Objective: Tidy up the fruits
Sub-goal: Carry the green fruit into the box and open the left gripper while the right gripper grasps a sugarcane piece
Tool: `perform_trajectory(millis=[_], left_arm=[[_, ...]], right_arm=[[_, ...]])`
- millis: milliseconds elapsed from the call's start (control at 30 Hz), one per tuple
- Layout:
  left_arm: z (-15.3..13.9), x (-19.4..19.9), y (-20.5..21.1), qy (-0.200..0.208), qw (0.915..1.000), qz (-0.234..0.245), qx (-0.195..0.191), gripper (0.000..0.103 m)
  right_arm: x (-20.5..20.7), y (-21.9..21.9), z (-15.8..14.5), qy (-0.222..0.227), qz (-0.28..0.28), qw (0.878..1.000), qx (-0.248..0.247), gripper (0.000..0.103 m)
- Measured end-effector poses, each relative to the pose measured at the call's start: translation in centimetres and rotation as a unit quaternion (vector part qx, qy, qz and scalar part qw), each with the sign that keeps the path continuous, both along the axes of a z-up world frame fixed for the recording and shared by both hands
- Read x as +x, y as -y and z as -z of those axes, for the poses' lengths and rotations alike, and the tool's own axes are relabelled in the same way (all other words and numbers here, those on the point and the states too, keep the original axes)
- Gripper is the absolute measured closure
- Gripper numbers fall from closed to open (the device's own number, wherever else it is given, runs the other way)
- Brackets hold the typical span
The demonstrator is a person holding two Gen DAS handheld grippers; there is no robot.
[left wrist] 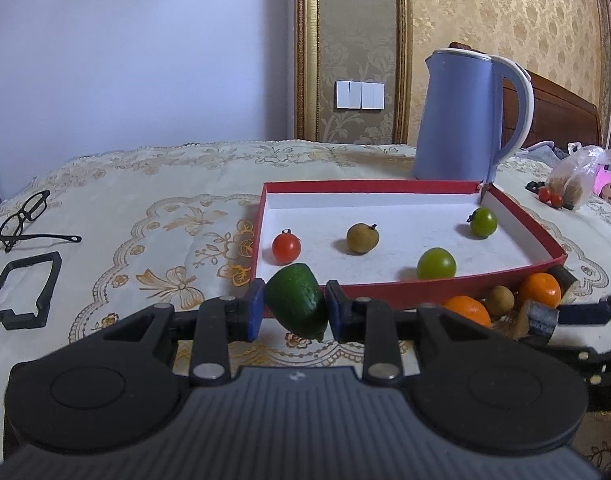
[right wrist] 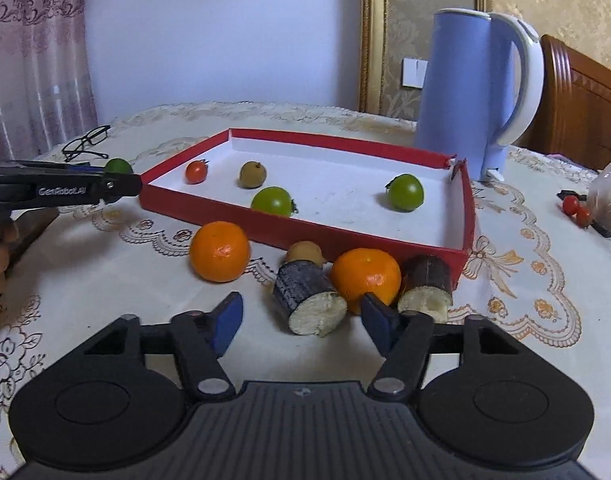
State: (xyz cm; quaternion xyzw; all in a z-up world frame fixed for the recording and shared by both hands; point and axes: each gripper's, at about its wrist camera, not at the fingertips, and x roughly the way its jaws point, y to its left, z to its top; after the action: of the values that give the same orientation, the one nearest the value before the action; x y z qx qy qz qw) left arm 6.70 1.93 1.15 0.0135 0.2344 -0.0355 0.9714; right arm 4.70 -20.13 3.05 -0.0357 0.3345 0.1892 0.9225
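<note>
A blue kettle [left wrist: 461, 116] stands on the embroidered tablecloth [left wrist: 145, 208]. Black glasses [left wrist: 25, 216] lie at the left, near a black plastic frame [left wrist: 23, 290]. A plastic bag [left wrist: 573, 176] lies at the right.

Dark green lime [left wrist: 297, 305] is up off the counter, pinched at the red box's [left wrist: 425, 289] near-left corner. Inside the box: red tomato [left wrist: 286, 246], brown longan [left wrist: 362, 238], two green tomatoes [left wrist: 436, 264]. Just outside its front wall: two oranges [right wrist: 220, 251], another longan [right wrist: 304, 252], two dark cane pieces [right wrist: 310, 303].
</note>
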Motion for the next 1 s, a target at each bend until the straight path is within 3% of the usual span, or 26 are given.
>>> perform_trajectory(millis=[333,533,600,1000], left_arm=[[0.0,-0.1,0.1,0.001,1.0,0.002,0.003,0.074],[-0.2,-0.2,0.3,0.003,1.0,0.002,0.006,0.074],[-0.2,-0.2,0.3,0.002,1.0,0.001,0.004,0.074],[-1.1,-0.3,1.2,0.012,0.9997,0.014,0.017,0.074]], right_arm=[[1.1,-1.6,0.4,-0.003,-0.012,1.0,-0.015,0.048],[1.0,-3.9,0.7,0.023,-0.028,0.996,-0.076,0.049],[1.3,-4.3,0.8,0.024,-0.028,0.995,-0.09,0.058],[-0.6,-1.9,0.1,0.021,-0.011,0.998,-0.057,0.059]])
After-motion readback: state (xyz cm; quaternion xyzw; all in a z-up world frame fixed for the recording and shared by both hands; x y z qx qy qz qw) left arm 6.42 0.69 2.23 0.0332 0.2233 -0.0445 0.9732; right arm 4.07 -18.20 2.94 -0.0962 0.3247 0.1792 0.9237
